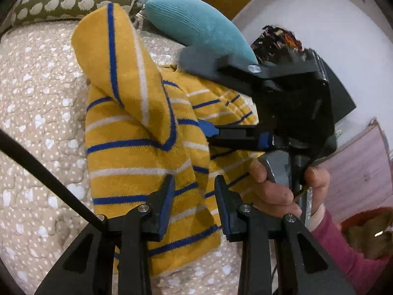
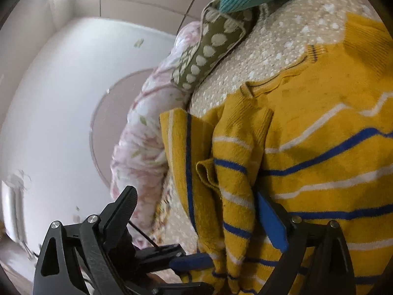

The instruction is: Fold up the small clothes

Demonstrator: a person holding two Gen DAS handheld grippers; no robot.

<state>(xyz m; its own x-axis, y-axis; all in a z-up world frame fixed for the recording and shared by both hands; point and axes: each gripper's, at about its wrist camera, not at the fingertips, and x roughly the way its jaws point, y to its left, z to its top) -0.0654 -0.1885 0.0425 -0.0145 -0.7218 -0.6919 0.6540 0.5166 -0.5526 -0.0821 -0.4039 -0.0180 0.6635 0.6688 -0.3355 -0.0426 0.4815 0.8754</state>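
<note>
A small yellow sweater (image 1: 137,132) with blue and white stripes lies on a beige dotted bedspread (image 1: 36,113), one sleeve folded up over its body. My left gripper (image 1: 194,194) hovers just above the sweater's lower part, jaws apart with nothing between them. My right gripper (image 1: 208,132) reaches in from the right, held by a hand, its blue-tipped finger against the sweater's side. In the right wrist view the right gripper (image 2: 196,209) has its jaws wide apart, bunched sweater (image 2: 307,147) fabric between them, and the left gripper's blue tip (image 2: 191,261) touches the sweater's edge.
A teal ribbed cushion (image 1: 196,24) and an olive spotted pillow (image 1: 68,2) lie at the head of the bed. A pink floral quilt (image 2: 147,123) hangs at the bed's edge beside a white wall. A person's pink-sleeved arm (image 1: 343,253) is at right.
</note>
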